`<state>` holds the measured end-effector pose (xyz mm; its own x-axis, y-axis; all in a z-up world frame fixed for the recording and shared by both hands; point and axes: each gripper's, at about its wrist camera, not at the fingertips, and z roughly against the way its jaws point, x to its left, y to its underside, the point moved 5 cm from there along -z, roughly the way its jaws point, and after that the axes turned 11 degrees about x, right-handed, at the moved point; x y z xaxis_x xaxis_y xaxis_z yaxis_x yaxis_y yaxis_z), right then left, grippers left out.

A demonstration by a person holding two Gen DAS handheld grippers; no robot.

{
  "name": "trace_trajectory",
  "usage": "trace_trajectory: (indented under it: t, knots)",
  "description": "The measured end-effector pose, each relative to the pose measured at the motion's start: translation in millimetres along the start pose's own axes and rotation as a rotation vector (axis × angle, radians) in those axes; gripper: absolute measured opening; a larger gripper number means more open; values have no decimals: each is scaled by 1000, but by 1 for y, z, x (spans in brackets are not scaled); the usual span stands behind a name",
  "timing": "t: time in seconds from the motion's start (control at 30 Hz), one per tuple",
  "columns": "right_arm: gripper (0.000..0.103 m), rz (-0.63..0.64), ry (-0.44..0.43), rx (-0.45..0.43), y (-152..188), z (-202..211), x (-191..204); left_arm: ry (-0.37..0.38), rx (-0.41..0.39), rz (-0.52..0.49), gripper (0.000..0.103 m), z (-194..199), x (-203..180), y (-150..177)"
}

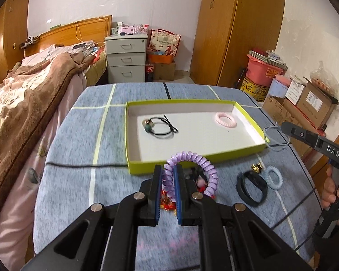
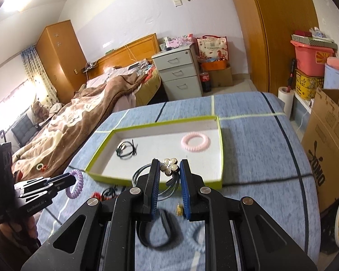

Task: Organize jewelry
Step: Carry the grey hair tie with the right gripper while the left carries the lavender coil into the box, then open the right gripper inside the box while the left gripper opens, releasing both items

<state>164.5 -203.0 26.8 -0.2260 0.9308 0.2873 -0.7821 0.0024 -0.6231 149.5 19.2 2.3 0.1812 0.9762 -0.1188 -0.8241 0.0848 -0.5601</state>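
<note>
My left gripper is shut on a purple spiral hair tie, held above the blue cloth just before the green-rimmed box. It also shows in the right wrist view. My right gripper is shut on a flower hair tie with thin grey loops, near the box's front rim. In the box lie a black cord tie and a pink spiral tie. On the cloth lie a black band, a pale blue spiral tie and a gold piece.
A black cable crosses the cloth left of the box. A bed with a brown blanket is on the left. Cardboard boxes and a pink bin stand on the right. Red items lie under my left gripper.
</note>
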Motion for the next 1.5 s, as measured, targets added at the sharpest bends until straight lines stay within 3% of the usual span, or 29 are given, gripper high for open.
trace_trajectory:
  t: [0.5,0.93,1.5]
  knots:
    - [19,13,33,76,-56,-75,8,7,37,-6,11,-36,13,-46]
    - [19,0,57,166,-66,-131,2,1,117,11,11,-77,21,-50]
    - [19,37,109,244,-62,-153,-1,-27,159,24,12,-93,27,-48]
